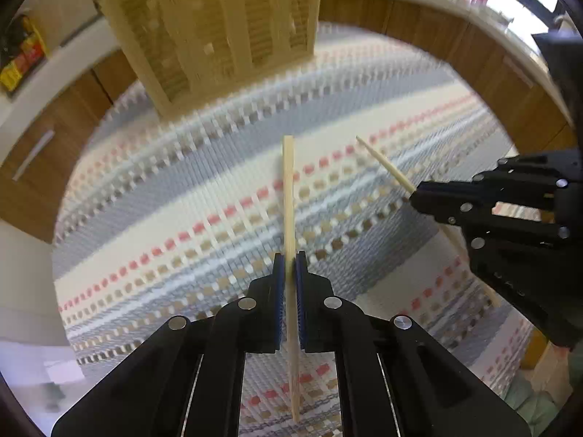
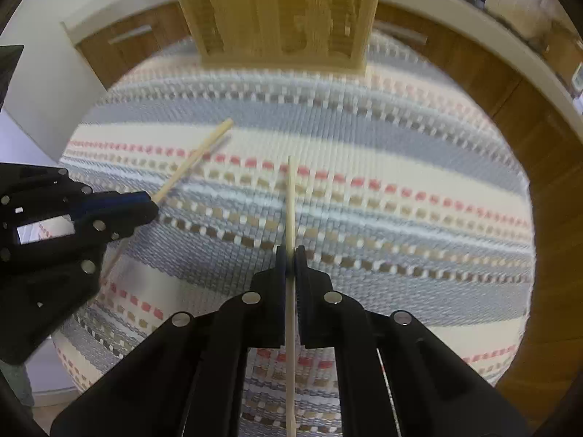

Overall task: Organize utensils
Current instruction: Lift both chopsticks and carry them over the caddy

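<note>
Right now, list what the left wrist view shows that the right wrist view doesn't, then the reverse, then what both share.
Left wrist only: a yellow and red package on the counter at far left, and the left gripper head-on.

Right wrist only: the right gripper head-on.

Both: each gripper shut on a wooden chopstick, the striped mat, the slatted wooden holder, and the wooden cabinets.
</note>
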The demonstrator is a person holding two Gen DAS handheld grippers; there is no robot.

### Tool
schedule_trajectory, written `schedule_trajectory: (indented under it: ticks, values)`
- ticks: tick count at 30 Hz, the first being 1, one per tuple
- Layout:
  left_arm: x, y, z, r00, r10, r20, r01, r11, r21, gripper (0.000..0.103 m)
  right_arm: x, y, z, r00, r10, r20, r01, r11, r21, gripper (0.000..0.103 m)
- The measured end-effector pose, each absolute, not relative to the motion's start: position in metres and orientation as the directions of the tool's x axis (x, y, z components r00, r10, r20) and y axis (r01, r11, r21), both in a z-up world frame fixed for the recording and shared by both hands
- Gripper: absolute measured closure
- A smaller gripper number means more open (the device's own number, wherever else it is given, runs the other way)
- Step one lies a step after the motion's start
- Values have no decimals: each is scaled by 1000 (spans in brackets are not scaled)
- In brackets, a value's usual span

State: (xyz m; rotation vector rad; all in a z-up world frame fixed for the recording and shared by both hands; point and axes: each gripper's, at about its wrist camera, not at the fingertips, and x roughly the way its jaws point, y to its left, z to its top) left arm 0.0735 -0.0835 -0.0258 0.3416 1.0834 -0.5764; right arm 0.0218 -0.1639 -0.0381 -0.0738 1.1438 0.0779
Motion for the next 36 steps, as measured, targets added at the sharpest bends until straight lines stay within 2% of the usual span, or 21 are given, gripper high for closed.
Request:
schedule_trajectory:
  ticks: [7, 12, 20, 27, 36]
  values:
    - [60, -50, 49, 518, -405, -754, 555, 829, -64, 99, 4, -172, 24, 570, 109, -815, -125, 991, 46, 100]
    - [64, -20, 118, 646, -502, -576, 527, 838, -140, 99, 3, -185, 84, 711, 155, -685, -136, 987, 82, 100]
    - [83, -2, 196, 789, -547, -279, 506, 837, -208, 99, 34, -208, 156, 875, 190, -446, -151, 981, 121, 100]
    - [122, -7, 217, 832, -537, -141, 497, 834, -240, 99, 82, -223, 180, 940, 157, -302, -123, 984, 128, 100]
    - [181, -11, 179, 864, -497, -86, 457, 843, -284, 99, 141, -235, 165, 974, 133, -183, -105, 983, 153, 100]
